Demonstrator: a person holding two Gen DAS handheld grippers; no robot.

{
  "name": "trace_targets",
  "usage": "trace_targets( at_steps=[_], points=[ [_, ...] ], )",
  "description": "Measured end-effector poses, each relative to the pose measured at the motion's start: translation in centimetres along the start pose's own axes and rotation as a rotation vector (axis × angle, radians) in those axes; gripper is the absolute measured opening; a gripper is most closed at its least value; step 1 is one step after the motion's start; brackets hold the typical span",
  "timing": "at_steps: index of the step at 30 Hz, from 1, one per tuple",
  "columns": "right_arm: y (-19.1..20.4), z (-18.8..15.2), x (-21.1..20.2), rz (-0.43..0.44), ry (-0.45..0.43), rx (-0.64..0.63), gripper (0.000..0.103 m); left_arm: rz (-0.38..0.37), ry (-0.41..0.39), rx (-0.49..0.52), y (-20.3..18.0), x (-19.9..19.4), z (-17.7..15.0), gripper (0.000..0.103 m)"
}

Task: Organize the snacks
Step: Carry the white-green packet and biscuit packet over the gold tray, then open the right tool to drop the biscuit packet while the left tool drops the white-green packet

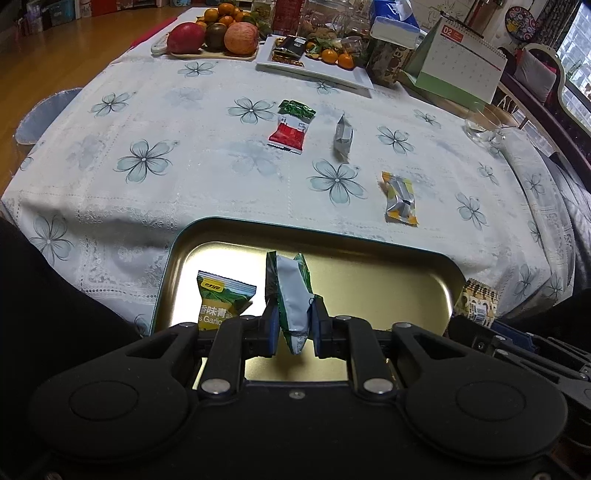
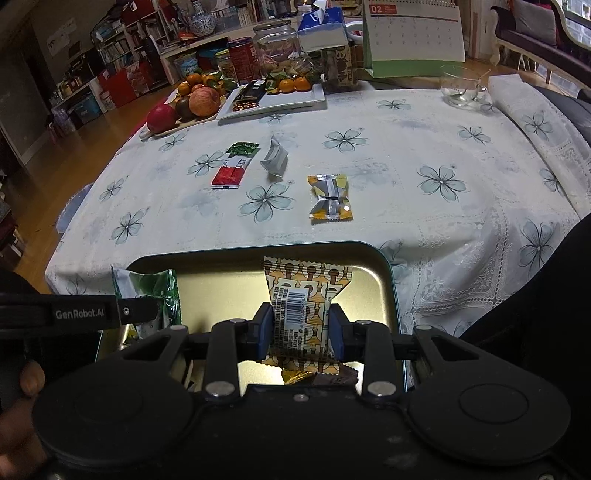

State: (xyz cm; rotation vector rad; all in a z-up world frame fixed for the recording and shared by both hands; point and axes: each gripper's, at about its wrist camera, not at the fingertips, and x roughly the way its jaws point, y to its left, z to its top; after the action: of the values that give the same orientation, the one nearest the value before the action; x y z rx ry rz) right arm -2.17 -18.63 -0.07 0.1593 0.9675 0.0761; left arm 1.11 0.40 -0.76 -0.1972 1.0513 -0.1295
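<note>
My left gripper (image 1: 294, 325) is shut on a green and silver snack packet (image 1: 291, 295), held upright over the gold tin tray (image 1: 369, 266). A yellow-green garlic pea packet (image 1: 221, 301) lies in the tray's left part. My right gripper (image 2: 300, 328) is shut on a yellow patterned packet with a barcode (image 2: 303, 295) over the same tin tray (image 2: 380, 266); a brown wrapper (image 2: 317, 376) lies below it. Loose on the tablecloth are a red and green packet (image 1: 290, 127), a silver packet (image 1: 343, 136) and a yellow and silver packet (image 1: 400, 197). The left gripper and its green packet (image 2: 155, 291) appear at the left of the right wrist view.
At the table's far side stand a fruit board (image 1: 212, 55), a white plate of snacks and oranges (image 1: 332, 75), jars, a tissue box (image 2: 321, 26), a desk calendar (image 1: 454, 62) and a glass cup (image 2: 461, 88). A hand (image 2: 29, 376) grips the left tool.
</note>
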Motion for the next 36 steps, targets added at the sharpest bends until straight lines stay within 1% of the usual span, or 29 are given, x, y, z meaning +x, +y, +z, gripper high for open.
trace_targets(
  at_steps=[6,9,16,23,26,28,30,36],
  points=[
    [0.1,0.1,0.2,0.007,0.006,-0.001,0.033,-0.005,-0.005,0.040,-0.7,-0.1,-0.2,0.024],
    [0.0,0.3,0.3,0.011,0.010,0.007,0.033,-0.005,-0.006,0.050,-0.9,-0.1,-0.2,0.029],
    [-0.1,0.5,0.5,0.023,0.014,0.018,0.033,0.008,0.005,0.049,-1.0,0.3,-0.2,0.029],
    [-0.3,0.5,0.5,0.025,0.008,0.027,0.034,0.039,0.005,0.030,-0.9,0.4,-0.2,0.029],
    [-0.5,0.6,0.5,0.014,0.006,0.050,0.038,0.042,0.005,0.021,-0.7,0.4,-0.2,0.029],
    [-0.8,0.7,0.4,0.017,0.001,0.066,0.048,0.047,0.008,0.018,-0.6,0.5,-0.1,0.029],
    [-0.9,0.8,0.4,0.020,0.004,0.078,0.051,0.055,0.012,0.018,-0.6,0.6,-0.1,0.029],
    [-0.6,0.7,0.8,0.006,0.025,0.066,0.052,0.070,0.014,0.020,-0.7,0.8,-0.2,0.029]
  ],
)
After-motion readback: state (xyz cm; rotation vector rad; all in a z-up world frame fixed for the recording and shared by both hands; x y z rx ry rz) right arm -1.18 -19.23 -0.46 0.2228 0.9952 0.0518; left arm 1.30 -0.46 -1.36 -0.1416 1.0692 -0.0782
